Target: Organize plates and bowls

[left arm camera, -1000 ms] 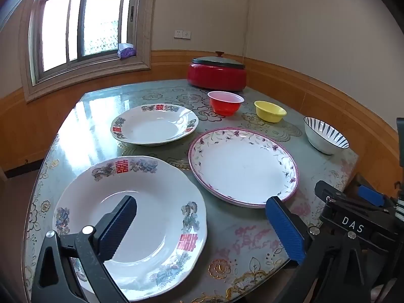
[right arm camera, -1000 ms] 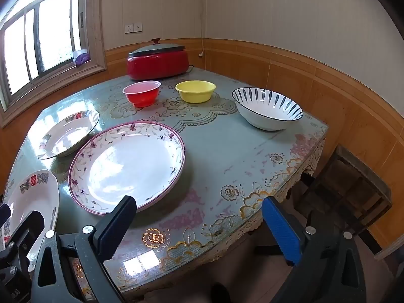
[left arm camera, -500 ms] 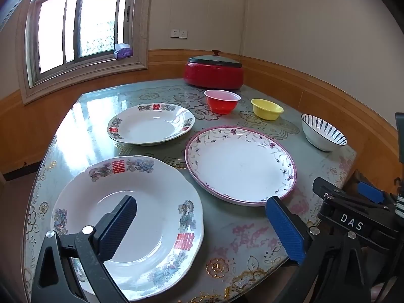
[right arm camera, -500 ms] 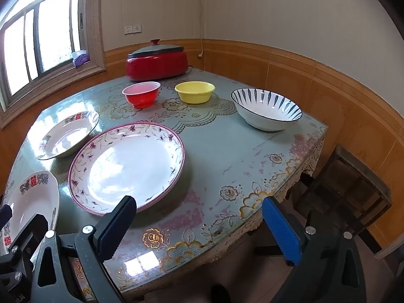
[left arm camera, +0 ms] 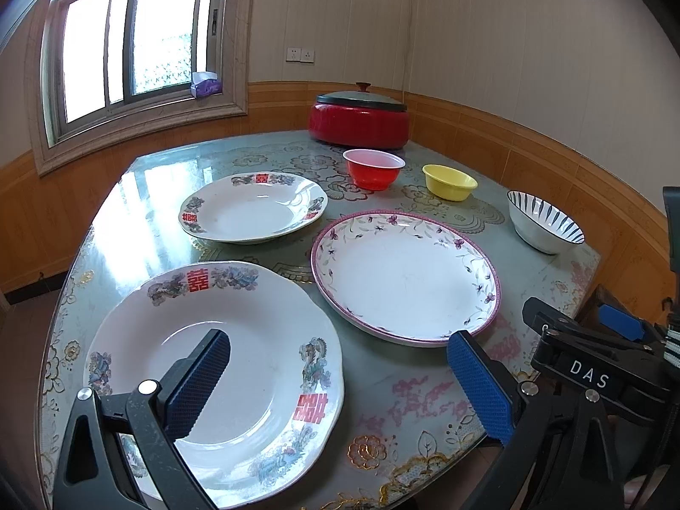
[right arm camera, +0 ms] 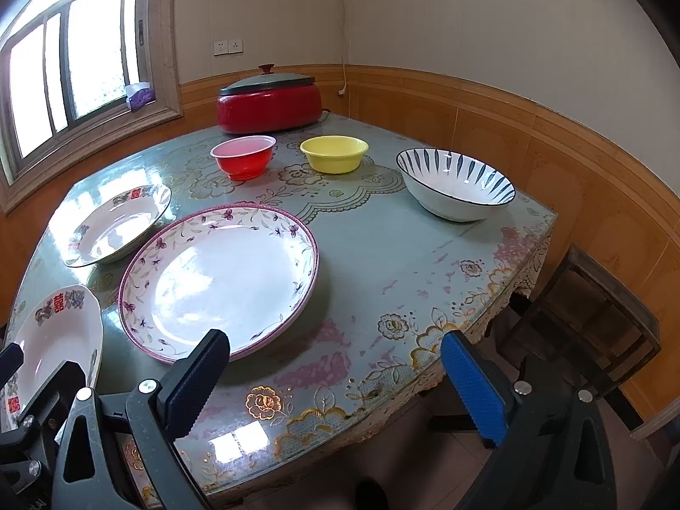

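Note:
Three plates lie on the table: a big white plate with red characters (left arm camera: pixel 263 340) nearest me, a smaller matching plate (left arm camera: pixel 255 208) behind it, and a pink-rimmed floral plate (left arm camera: pixel 403 272) in the middle. Farther back stand a red bowl (left arm camera: pixel 374 168), a yellow bowl (left arm camera: pixel 449 180) and a blue-striped white bowl (left arm camera: pixel 542 223). My left gripper (left arm camera: pixel 340 378) hangs open over the near plate's right rim, holding nothing. My right gripper (right arm camera: pixel 335 376) is open above the table's front edge, just short of the floral plate (right arm camera: pixel 221 276).
A red lidded electric pot (left arm camera: pixel 359 117) stands at the back of the glass-topped floral table (right arm camera: pixel 382 255). A dark wooden stool (right arm camera: pixel 586 327) sits off the table's right corner. A window (left arm camera: pixel 127 42) is at the back left.
Both grippers stay open. The left wrist view has drawn back and risen slightly, so the plates sit a little lower and farther. The right view barely shifts.

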The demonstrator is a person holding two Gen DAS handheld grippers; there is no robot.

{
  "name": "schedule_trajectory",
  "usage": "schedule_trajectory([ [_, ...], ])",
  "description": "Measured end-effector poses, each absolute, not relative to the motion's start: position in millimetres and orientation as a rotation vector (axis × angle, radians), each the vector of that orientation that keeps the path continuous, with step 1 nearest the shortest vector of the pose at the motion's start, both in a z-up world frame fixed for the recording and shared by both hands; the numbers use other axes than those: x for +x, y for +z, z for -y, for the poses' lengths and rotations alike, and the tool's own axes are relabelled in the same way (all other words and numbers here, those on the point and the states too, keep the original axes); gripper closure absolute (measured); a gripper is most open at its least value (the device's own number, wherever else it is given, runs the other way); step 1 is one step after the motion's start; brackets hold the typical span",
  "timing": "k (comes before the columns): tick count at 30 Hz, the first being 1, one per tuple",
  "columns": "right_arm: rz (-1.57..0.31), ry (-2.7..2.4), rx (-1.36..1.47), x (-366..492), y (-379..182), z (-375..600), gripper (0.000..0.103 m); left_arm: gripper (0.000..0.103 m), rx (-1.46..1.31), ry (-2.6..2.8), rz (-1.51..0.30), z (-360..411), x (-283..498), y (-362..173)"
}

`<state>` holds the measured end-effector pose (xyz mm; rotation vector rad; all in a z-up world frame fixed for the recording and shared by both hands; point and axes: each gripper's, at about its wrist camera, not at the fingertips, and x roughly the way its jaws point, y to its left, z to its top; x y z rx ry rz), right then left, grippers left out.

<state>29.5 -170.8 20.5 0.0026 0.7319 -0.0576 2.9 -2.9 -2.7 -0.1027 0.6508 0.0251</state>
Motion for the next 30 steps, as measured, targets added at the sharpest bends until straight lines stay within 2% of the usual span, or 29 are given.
schedule_trajectory([
  [30,-0.743,-0.047,0.005,38.0,16.6,170.8,0.001,0.0,-0.093,0.011,-0.656,6.8,9.3,-4.4],
])
